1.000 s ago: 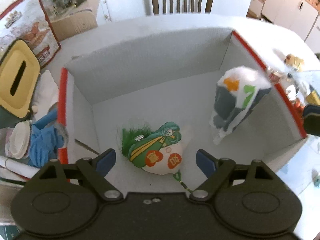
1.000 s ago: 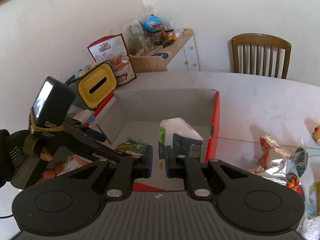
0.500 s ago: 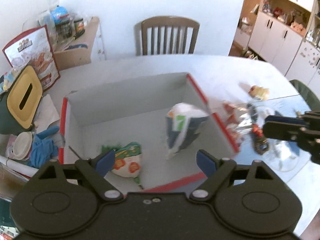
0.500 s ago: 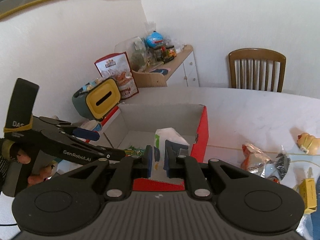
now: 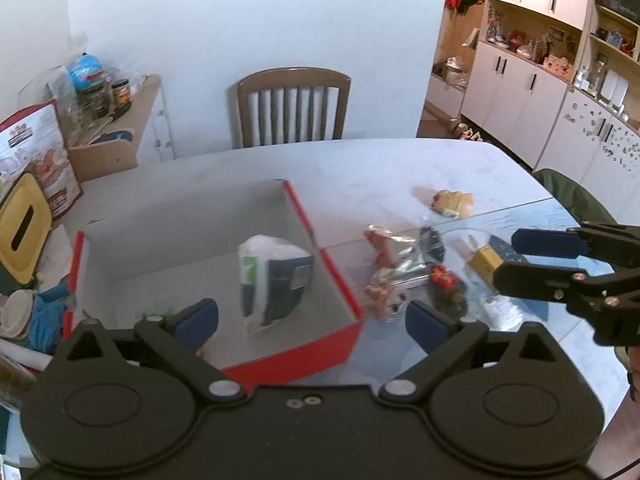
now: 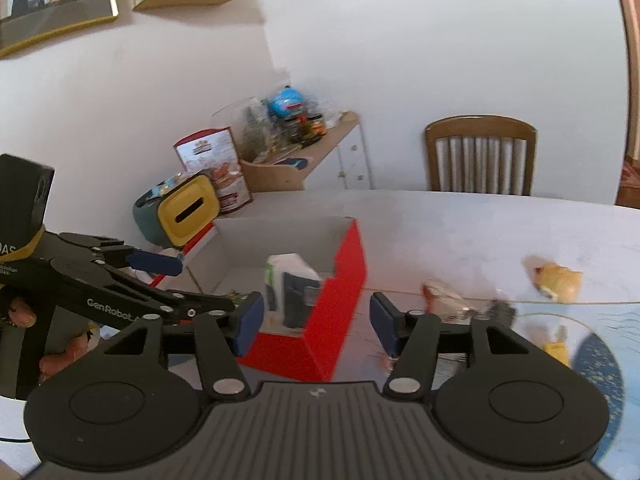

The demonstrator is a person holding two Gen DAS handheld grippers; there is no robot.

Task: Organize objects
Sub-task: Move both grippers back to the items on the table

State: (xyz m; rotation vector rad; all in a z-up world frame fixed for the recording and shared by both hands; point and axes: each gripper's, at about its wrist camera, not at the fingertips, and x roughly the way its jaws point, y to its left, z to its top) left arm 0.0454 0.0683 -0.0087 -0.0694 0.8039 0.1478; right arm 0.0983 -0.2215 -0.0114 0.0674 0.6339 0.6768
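both claws, left gripper (image 5: 312,316) and right gripper (image 6: 316,322), spread empty over white table (image 5: 352,168) by chair (image 5: 290,108).

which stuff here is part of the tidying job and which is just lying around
Job:
red box
white and dark packet inside it
loose snack wrappers on the table
small yellow box
bread-like toy

Just lying about:
yellow-lidded bin
wooden chair
big red snack bag
side shelf jars
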